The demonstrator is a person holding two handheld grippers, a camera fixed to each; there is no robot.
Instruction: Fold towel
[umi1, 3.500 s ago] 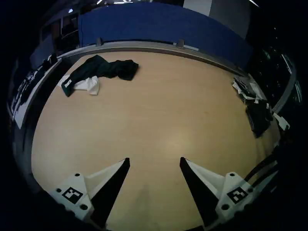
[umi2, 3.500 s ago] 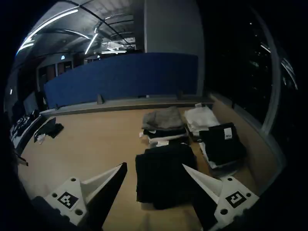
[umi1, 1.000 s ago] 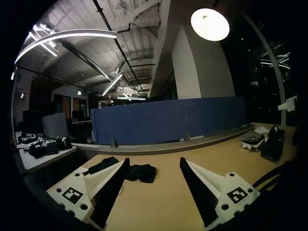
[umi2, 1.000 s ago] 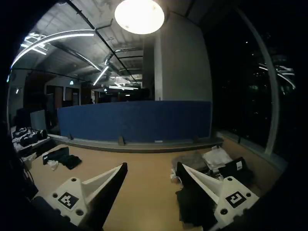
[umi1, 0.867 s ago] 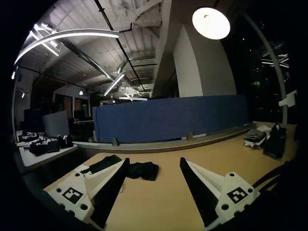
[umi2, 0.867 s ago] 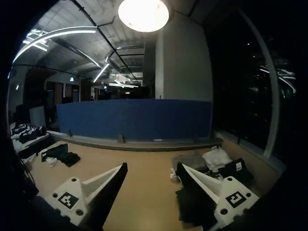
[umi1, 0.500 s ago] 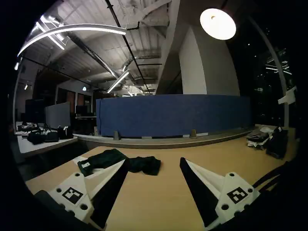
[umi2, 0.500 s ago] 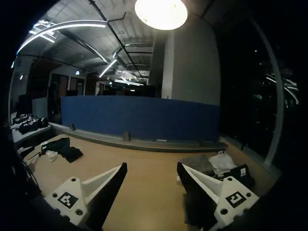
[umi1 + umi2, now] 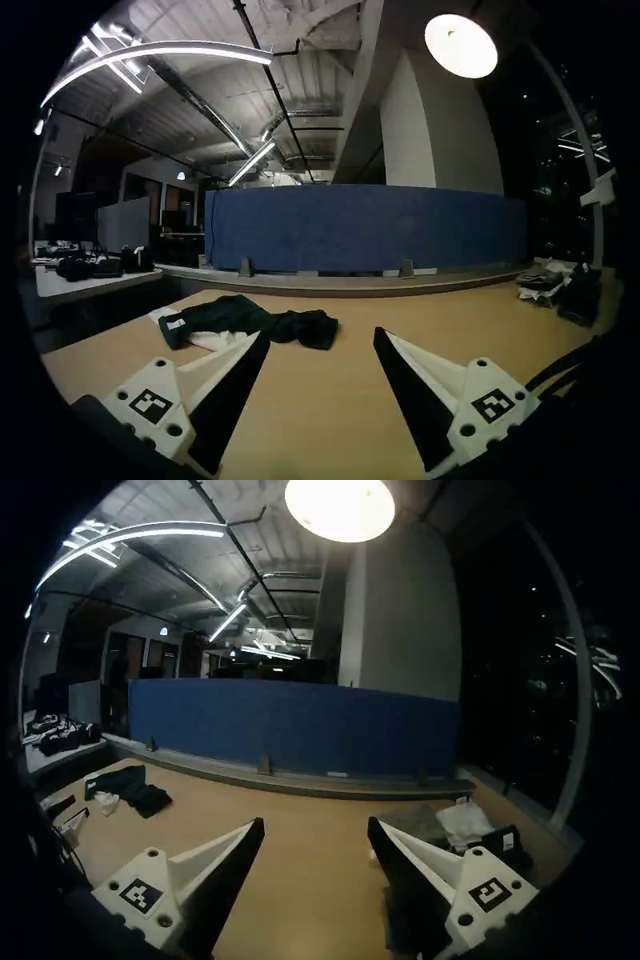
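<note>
A crumpled dark green towel lies on the wooden table with a white cloth under its near edge; in the right gripper view the same dark towel sits far left. My left gripper is open, low over the table, just short of the towel, nothing between its fingers. My right gripper is open too, empty, pointing along the table with the folded pile at its right finger.
Folded cloths are stacked at the table's right end, also seen as a dark pile. A blue partition closes the far edge. A side desk with bags stands left. A bright lamp hangs overhead.
Both views tilted up from the tabletop to the room some seconds ago. Over the last second the left gripper has drawn closer to the dark towel; the right has swung slightly left.
</note>
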